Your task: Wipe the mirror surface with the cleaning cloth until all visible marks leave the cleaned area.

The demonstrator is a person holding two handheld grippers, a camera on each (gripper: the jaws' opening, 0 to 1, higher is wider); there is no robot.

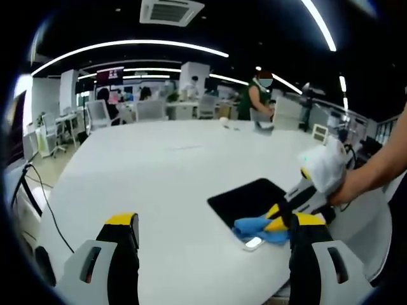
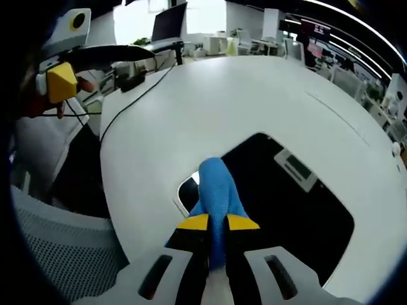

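Observation:
The mirror [image 2: 299, 210] is a dark glossy rectangle lying flat on the white table [image 2: 254, 95], and it reflects the black ceiling and a ceiling vent. My right gripper [image 2: 217, 222] is shut on a blue cleaning cloth [image 2: 215, 184], which rests at the mirror's near corner. The cloth partly covers a small white-rimmed shiny object [image 2: 186, 190]. In the left gripper view, the mirror [image 1: 251, 197] lies right of centre with the cloth [image 1: 254, 227] on its near corner. A hand holds the right gripper [image 1: 283, 219] there. My left gripper [image 1: 213, 232] hangs wide open above the table, holding nothing.
The table's edge [image 2: 111, 190] runs close by the cloth, with a mesh chair [image 2: 57, 248] beyond it. A black cable [image 2: 137, 89] crosses the table toward monitors. The left gripper's yellow fingertip [image 2: 62, 82] shows at upper left. A person [image 1: 257, 95] stands at the far side among desks and chairs.

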